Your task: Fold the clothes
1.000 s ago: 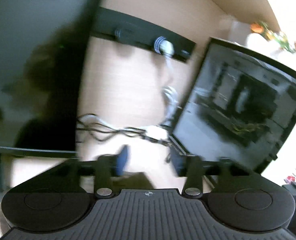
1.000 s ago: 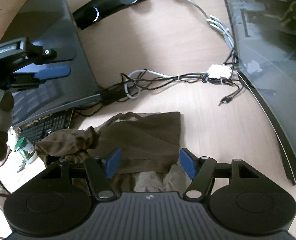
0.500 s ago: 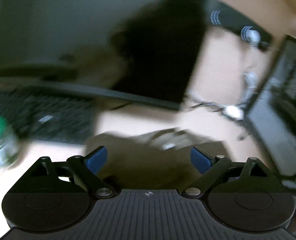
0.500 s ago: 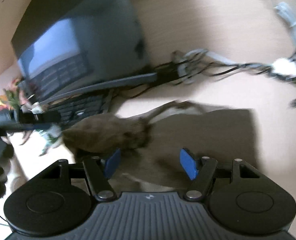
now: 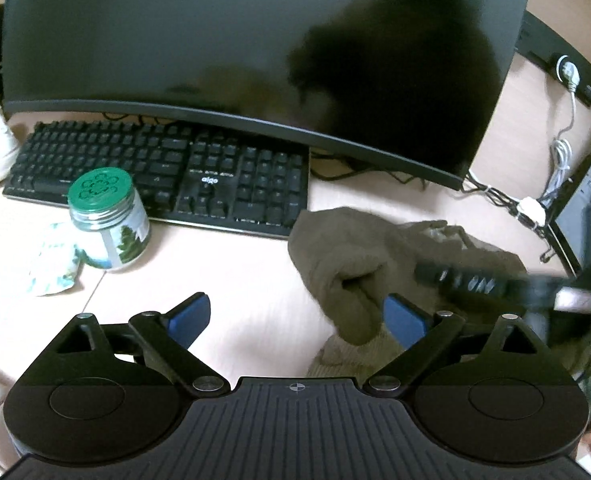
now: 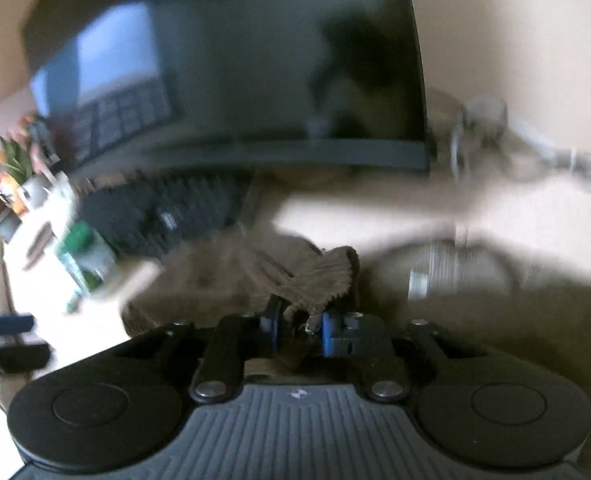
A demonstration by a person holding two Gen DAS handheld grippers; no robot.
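The right gripper [image 6: 297, 330] is closing, its jaws now pinching the olive garment's [image 5: 347, 264] ribbed edge; the left gripper [image 5: 295, 316] is opening, empty, garment at two o'clock; folding begins.

left gripper [image 5: 297, 316]: matte black body with a ribbed central plate bearing a small round crosshair mark, a smooth round disc on each side, black linkage arms pinned with silver screws, and blue pads on the fingertips [image 5: 191, 314]. right gripper [image 6: 298, 330]: the same black ribbed body, twin discs, silver screws and blue pads.
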